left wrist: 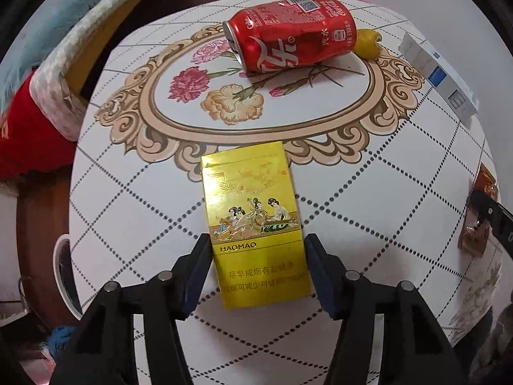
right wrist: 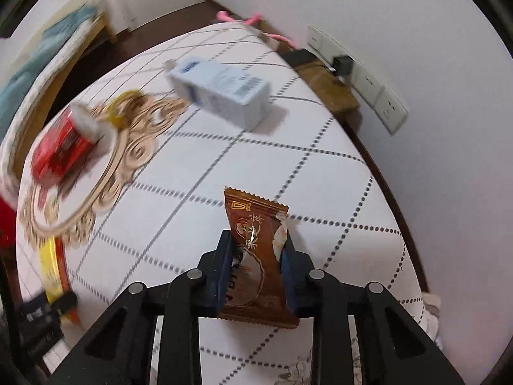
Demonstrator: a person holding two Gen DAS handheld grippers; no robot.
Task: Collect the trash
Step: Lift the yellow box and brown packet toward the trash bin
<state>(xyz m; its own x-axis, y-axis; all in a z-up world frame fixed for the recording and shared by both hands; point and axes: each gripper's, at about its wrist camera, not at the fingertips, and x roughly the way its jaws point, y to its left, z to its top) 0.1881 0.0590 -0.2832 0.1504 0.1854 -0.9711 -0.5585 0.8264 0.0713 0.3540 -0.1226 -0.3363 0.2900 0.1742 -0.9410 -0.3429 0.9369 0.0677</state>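
Observation:
A yellow HAOMAO cigarette pack (left wrist: 253, 221) lies flat on the white patterned tablecloth (left wrist: 368, 199). My left gripper (left wrist: 258, 243) is open, its two fingers on either side of the pack's near half, close to its edges. My right gripper (right wrist: 256, 243) is shut on a brown snack wrapper (right wrist: 256, 256) and holds it above the table. A dented red cola can (left wrist: 291, 37) lies on its side at the far end, also blurred in the right wrist view (right wrist: 64, 147). The pack shows in the right wrist view (right wrist: 51, 272) at the left edge.
A white and blue carton (right wrist: 221, 91) lies on the far right of the table, also in the left wrist view (left wrist: 439, 73). A yellow lemon-like object (left wrist: 367, 43) sits behind the can. A bed with blankets (left wrist: 41, 64) stands left. Wall sockets (right wrist: 362, 77) are on the right wall.

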